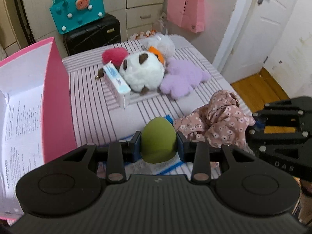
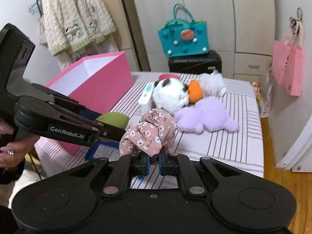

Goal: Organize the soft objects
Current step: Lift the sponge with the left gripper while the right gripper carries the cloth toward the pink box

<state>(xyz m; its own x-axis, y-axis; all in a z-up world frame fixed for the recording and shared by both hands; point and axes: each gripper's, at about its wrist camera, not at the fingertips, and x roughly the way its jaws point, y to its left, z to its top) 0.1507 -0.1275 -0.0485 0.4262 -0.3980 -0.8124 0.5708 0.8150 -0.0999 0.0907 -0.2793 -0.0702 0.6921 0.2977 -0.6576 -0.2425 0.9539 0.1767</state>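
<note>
My left gripper [image 1: 159, 143] is shut on a green egg-shaped sponge [image 1: 159, 140], held above the near edge of the striped bed [image 1: 93, 89]. The sponge also shows in the right wrist view [image 2: 114, 119]. My right gripper [image 2: 154, 162] is shut on a pink floral scrunchie [image 2: 150, 131], also visible in the left wrist view [image 1: 216, 120]. Farther back lie a white panda plush [image 1: 141, 72], a lilac plush [image 1: 183, 80], a red plush heart [image 1: 114, 55], a white fluffy toy with an orange part [image 1: 161, 45] and a small white and blue box [image 1: 117, 81].
An open pink box [image 1: 56, 97] stands at the bed's left edge; it also shows in the right wrist view [image 2: 101, 78]. A teal bag [image 1: 78, 11] sits on a black suitcase [image 1: 93, 35] behind the bed. A pink paper bag [image 1: 185, 9] hangs on the wall. A white door [image 1: 259, 29] is at right.
</note>
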